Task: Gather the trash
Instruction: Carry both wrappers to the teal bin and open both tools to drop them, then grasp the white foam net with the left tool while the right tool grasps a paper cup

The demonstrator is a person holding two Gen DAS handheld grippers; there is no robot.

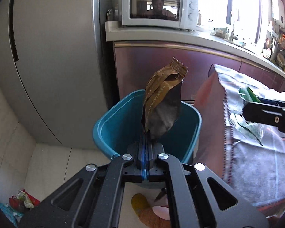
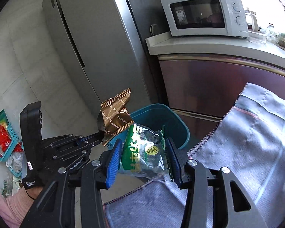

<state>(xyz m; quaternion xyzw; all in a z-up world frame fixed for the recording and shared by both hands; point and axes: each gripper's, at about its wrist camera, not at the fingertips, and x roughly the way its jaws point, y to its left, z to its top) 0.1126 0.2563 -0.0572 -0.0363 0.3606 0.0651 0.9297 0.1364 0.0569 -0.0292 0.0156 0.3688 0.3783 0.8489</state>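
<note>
While the left wrist view looks down at the blue bin (image 1: 123, 121) beside the counter (image 1: 180, 38), the left hand-held gripper (image 1: 145, 133) is clamped tight on a brown wrapper (image 1: 161, 98) standing over the bin. In the right wrist view, the right hand-held gripper (image 2: 145, 157) pinches a green snack packet (image 2: 144, 152) between its 2 blue pads (image 2: 112, 165), near the bin's rim, above a grey cloth (image 2: 247, 142).
</note>
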